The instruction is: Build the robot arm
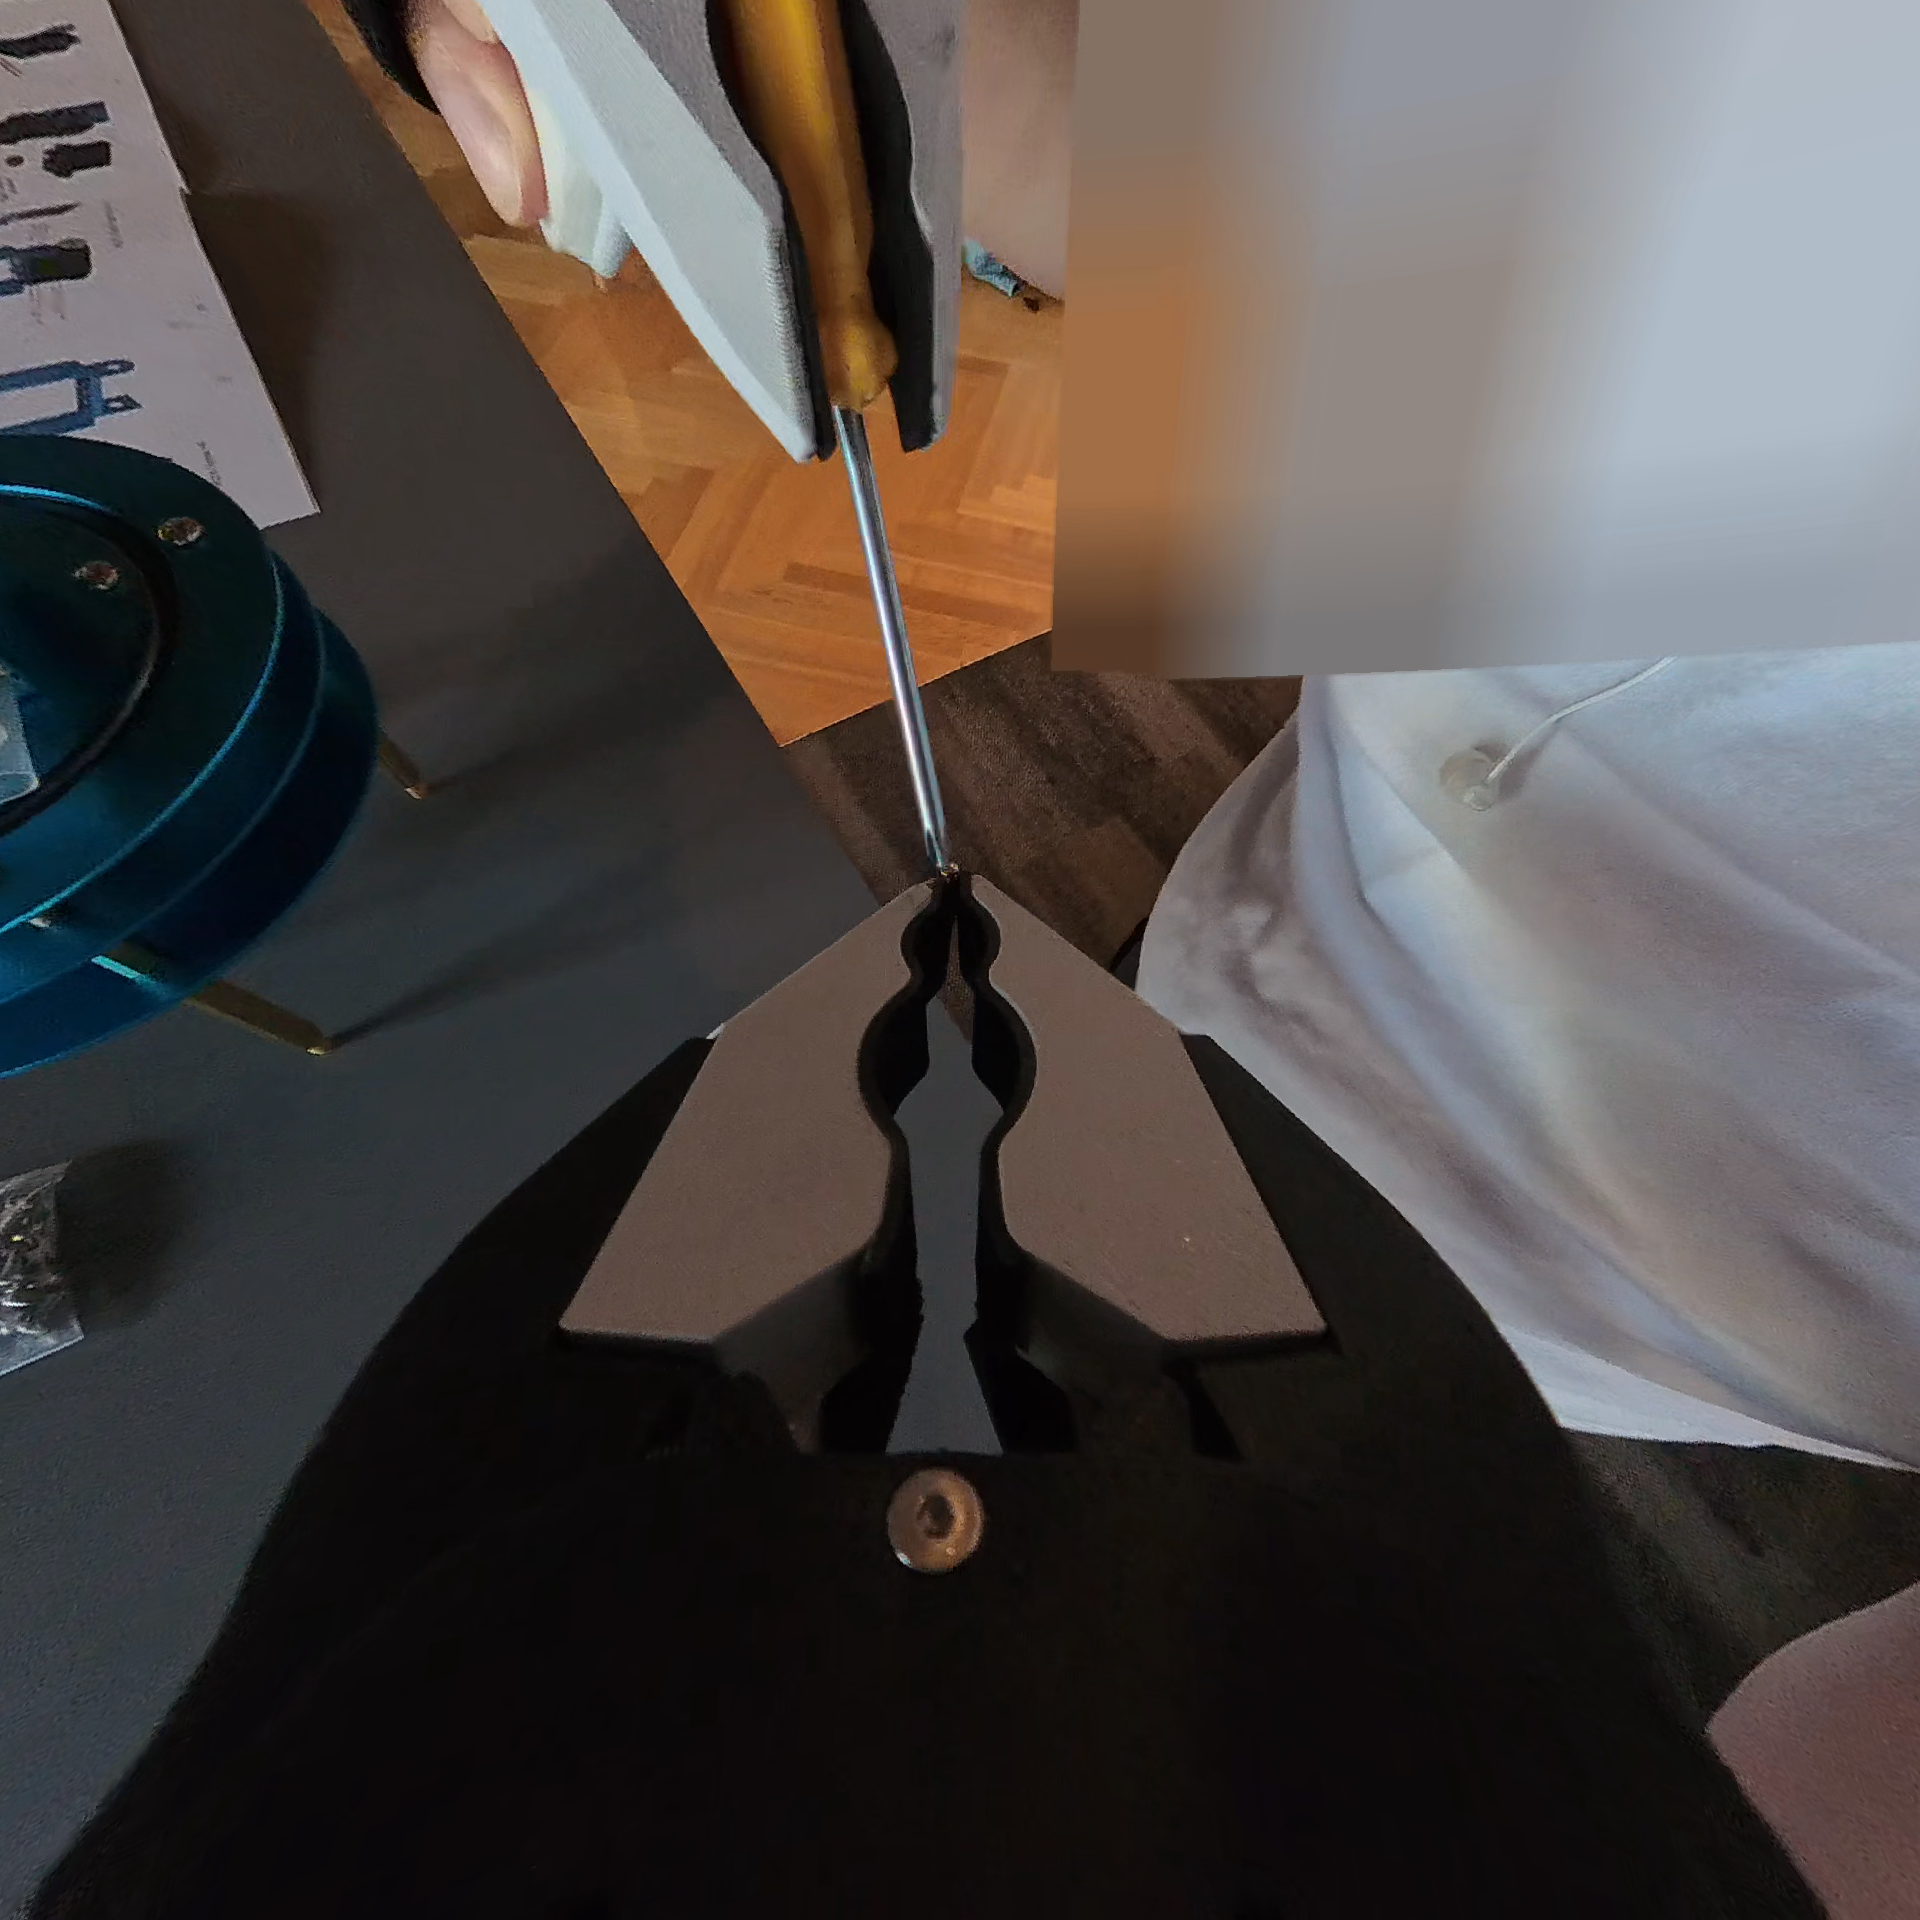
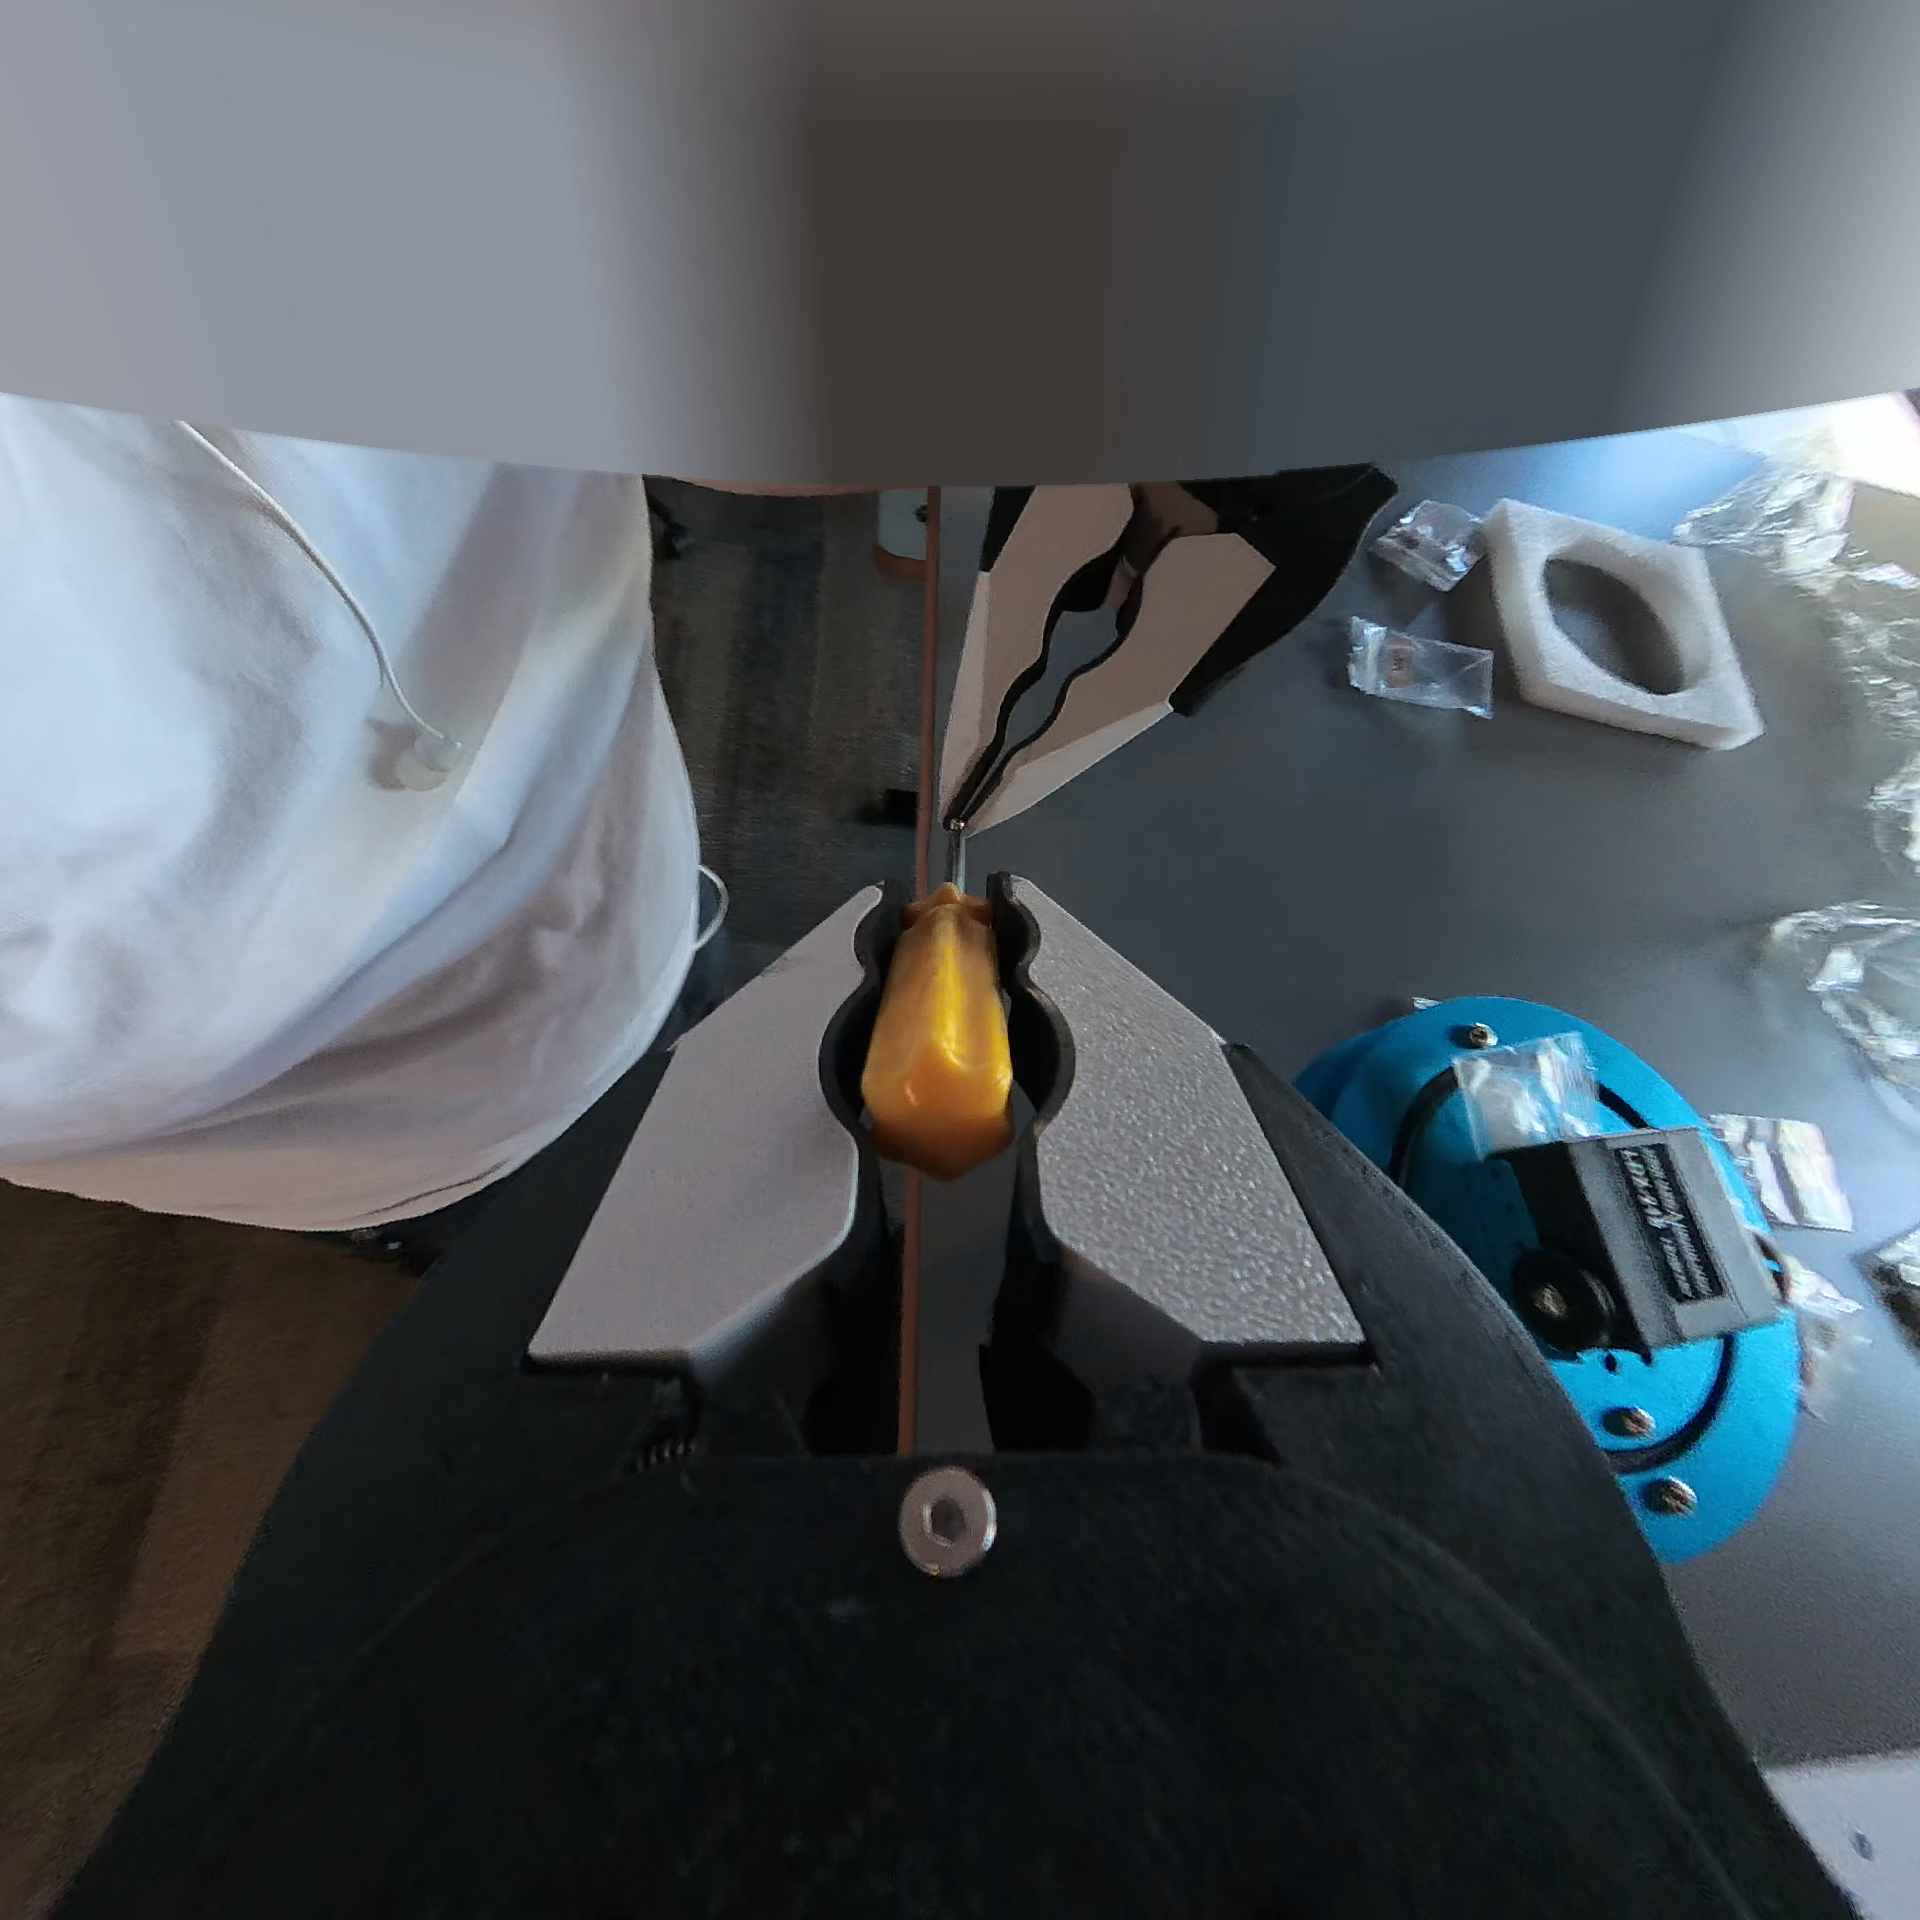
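My right gripper (image 2: 940,894) is shut on the yellow handle of a screwdriver (image 2: 940,1049). In the left wrist view that gripper (image 1: 862,447) comes in from the top, and the steel shaft (image 1: 894,644) slants down to my left gripper's tips. My left gripper (image 1: 951,888) is shut, pinching a tiny screw (image 1: 948,878) at its very tips. The screwdriver's tip touches that screw. The left gripper also shows in the right wrist view (image 2: 961,821), just beyond the handle. Both are held in the air beside the dark grey table's (image 1: 468,623) edge.
A blue round base (image 2: 1558,1351) carrying a black servo block (image 2: 1621,1236) sits on the table; it also shows in the left wrist view (image 1: 208,748). A white foam frame (image 2: 1621,623), small plastic bags (image 2: 1418,665) and a printed sheet (image 1: 104,260) lie around. A person's white shirt (image 1: 1558,1039) is close. Tip to tip, the grippers are about 7 cm apart.
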Demonstrator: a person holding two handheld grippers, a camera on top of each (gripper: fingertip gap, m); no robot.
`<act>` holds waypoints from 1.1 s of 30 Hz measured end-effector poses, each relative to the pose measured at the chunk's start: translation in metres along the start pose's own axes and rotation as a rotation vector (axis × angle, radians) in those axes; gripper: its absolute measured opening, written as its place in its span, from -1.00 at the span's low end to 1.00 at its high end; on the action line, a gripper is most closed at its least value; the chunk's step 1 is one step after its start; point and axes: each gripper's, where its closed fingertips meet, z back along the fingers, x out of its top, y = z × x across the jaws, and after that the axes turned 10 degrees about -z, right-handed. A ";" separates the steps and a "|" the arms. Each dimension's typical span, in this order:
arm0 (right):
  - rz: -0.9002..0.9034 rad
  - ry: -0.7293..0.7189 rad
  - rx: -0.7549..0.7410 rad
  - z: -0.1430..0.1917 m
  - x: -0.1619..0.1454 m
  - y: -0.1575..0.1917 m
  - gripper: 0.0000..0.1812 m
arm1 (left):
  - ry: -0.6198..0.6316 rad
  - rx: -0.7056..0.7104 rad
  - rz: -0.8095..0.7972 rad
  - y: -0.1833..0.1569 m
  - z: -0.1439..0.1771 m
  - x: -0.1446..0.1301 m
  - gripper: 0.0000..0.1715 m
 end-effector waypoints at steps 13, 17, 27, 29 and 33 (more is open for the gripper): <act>-0.008 0.037 0.028 -0.002 -0.001 -0.004 -0.82 | 0.052 -0.003 0.019 0.002 -0.006 -0.010 -1.00; -0.009 0.050 0.022 -0.004 -0.003 -0.005 -0.82 | 0.043 0.000 0.011 0.002 -0.005 -0.008 -1.00; -0.020 0.052 0.039 -0.005 -0.006 -0.003 -0.82 | 0.050 -0.009 0.005 0.001 -0.006 -0.009 -1.00; -0.017 0.057 0.040 -0.005 -0.006 -0.002 -0.82 | 0.052 -0.013 0.008 0.000 -0.006 -0.009 -1.00; -0.009 0.069 0.046 -0.007 -0.007 -0.001 -0.82 | 0.052 -0.020 0.011 -0.001 -0.006 -0.009 -1.00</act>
